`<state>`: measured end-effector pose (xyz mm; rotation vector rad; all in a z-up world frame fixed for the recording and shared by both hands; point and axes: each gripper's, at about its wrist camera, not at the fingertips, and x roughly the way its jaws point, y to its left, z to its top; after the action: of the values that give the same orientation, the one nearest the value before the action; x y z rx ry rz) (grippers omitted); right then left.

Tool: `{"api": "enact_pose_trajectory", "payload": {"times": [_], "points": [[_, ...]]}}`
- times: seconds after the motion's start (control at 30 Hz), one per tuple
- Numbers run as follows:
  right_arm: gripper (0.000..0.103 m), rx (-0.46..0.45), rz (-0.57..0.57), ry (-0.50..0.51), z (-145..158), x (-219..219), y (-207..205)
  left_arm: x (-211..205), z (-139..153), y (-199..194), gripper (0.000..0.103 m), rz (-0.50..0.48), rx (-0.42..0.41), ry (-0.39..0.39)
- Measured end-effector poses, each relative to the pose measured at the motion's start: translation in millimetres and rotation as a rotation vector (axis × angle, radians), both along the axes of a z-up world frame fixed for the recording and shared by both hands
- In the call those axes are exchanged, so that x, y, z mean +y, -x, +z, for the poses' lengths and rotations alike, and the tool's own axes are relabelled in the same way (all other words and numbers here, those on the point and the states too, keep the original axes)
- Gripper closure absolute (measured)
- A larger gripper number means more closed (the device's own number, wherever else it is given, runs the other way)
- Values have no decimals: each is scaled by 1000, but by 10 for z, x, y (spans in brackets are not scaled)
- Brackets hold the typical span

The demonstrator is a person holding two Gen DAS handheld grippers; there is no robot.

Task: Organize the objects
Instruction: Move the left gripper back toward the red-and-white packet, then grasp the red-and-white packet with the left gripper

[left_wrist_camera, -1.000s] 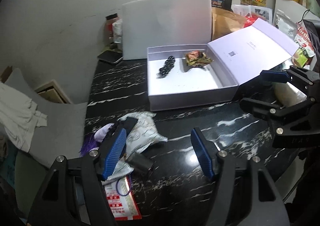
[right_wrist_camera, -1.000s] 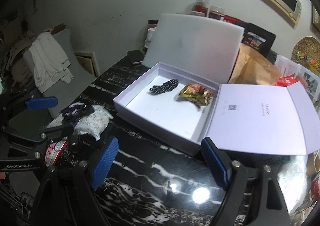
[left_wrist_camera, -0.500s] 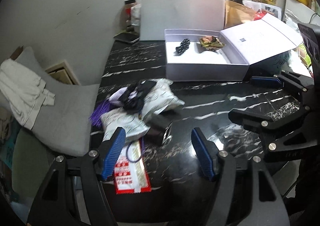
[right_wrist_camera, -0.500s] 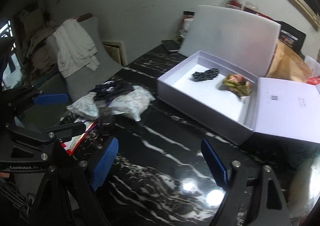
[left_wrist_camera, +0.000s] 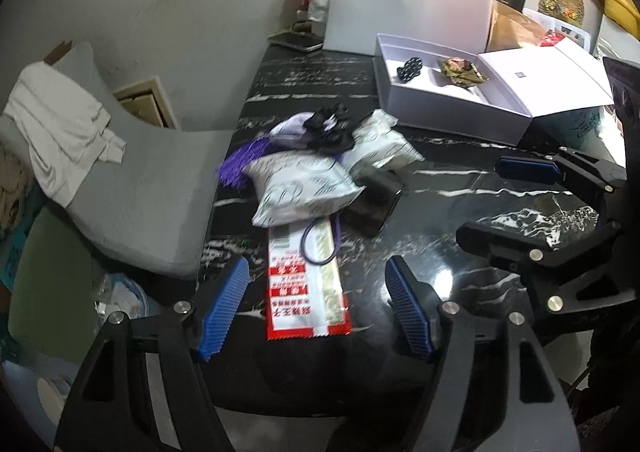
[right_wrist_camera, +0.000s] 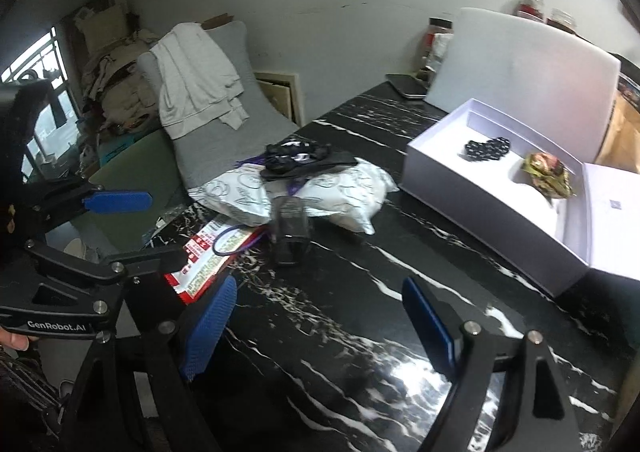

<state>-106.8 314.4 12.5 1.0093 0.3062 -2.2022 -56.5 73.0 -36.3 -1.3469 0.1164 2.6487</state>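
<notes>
On the black marble table (left_wrist_camera: 440,211) lies a pile: two white pouches (left_wrist_camera: 304,187), a black hair accessory (left_wrist_camera: 328,127), a purple tassel (left_wrist_camera: 240,163), a small dark case (left_wrist_camera: 374,199) and a red-and-white packet (left_wrist_camera: 306,284) with a hair-tie loop on it. My left gripper (left_wrist_camera: 316,272) hangs over the packet, its jaws opening, nothing between them. The right gripper (right_wrist_camera: 320,292) stands open over bare table, near the dark case (right_wrist_camera: 290,232). The open white box (right_wrist_camera: 460,195) holds a black bead bracelet (right_wrist_camera: 486,147) and a crumpled snack wrapper (right_wrist_camera: 548,171).
A grey cushion with a white cloth (left_wrist_camera: 60,127) sits off the table's left edge. A white foam board (left_wrist_camera: 408,3) stands behind the box, with a phone (left_wrist_camera: 296,41) and jars beside it. The box lid (left_wrist_camera: 548,79) lies open to the right.
Both grippers have drawn back and sunk toward the near left of the table. The pile has come closer, and the red packet now lies under the left gripper's fingers; the box has receded.
</notes>
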Motion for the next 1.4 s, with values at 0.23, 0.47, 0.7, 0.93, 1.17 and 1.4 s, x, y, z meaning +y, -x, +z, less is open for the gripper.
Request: {"api": "enact_pose_trajectory", "payload": {"times": [0.23,0.47,0.7,0.93,1.17,1.4], "points": [[19,-17,56,6,-142,-185,18,-138,-232,15,33,11,-33,-52],[33,-41,70,-21,-301,-337,169,-199,-425,151,33,3,-64,-89],[33,-52,55,-23,-426,-464,378,-198,-590,333,33,-7,-94,-117],[67,-109,83,-16,-533,-566,485,-168,-684,401,43,-35,-88,-127],[67,-94,88,-41,-527,-515,401,-138,-680,353,51,-36,-78,-120],[67,-90,75,-67,-509,-303,240,-51,-667,92,51,-47,-92,-128]]}}
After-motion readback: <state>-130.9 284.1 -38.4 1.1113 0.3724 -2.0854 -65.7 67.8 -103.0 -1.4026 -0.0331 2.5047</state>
